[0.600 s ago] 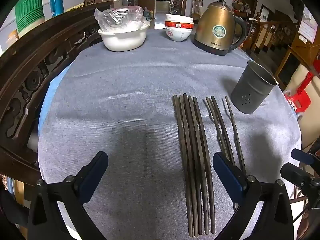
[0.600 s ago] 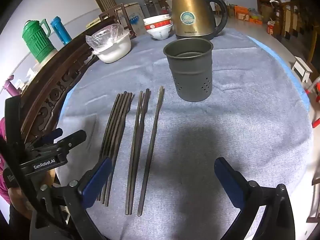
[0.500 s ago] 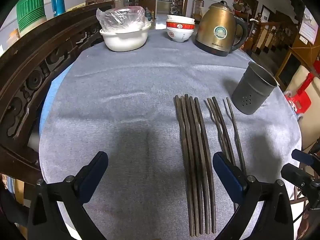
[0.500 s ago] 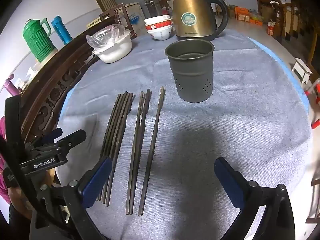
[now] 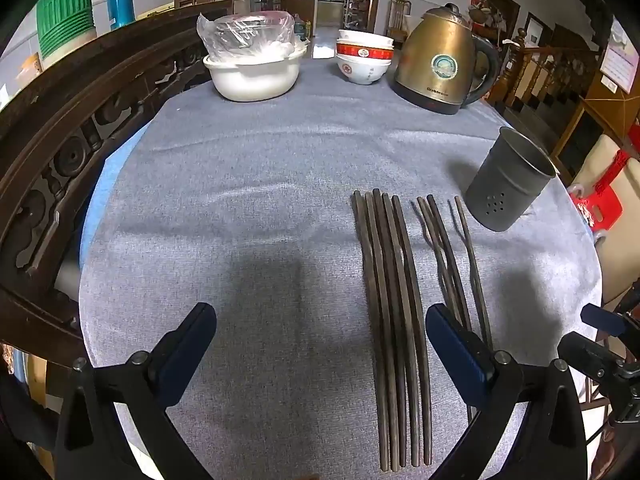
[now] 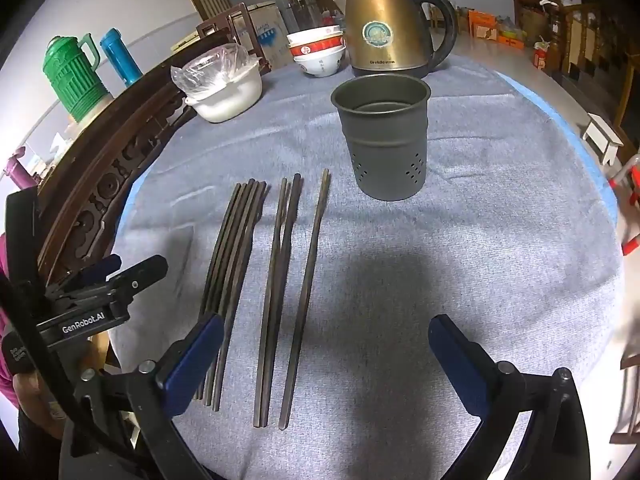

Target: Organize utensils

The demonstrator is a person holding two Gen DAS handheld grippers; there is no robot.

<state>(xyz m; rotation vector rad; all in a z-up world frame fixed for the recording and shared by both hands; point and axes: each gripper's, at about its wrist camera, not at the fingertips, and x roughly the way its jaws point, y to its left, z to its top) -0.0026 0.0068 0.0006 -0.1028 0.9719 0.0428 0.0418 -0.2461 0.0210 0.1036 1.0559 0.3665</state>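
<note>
A round table (image 6: 480, 240) under a grey cloth carries everything. At its far edge stand a brass kettle (image 6: 384, 32), a white plastic-covered basin (image 6: 228, 92) to the kettle's left, and stacked bowls (image 6: 318, 50) between them. Nearer, right of centre, a grey perforated holder (image 6: 384, 140) stands upright. Dark chopsticks (image 5: 394, 320) lie flat to its left, running near to far in three clusters. The left gripper (image 5: 320, 344) and right gripper (image 6: 324, 354) hover over the near edge, jaws spread wide, holding nothing.

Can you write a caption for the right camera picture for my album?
Open right gripper above dark chopsticks beside a grey holder.
</note>
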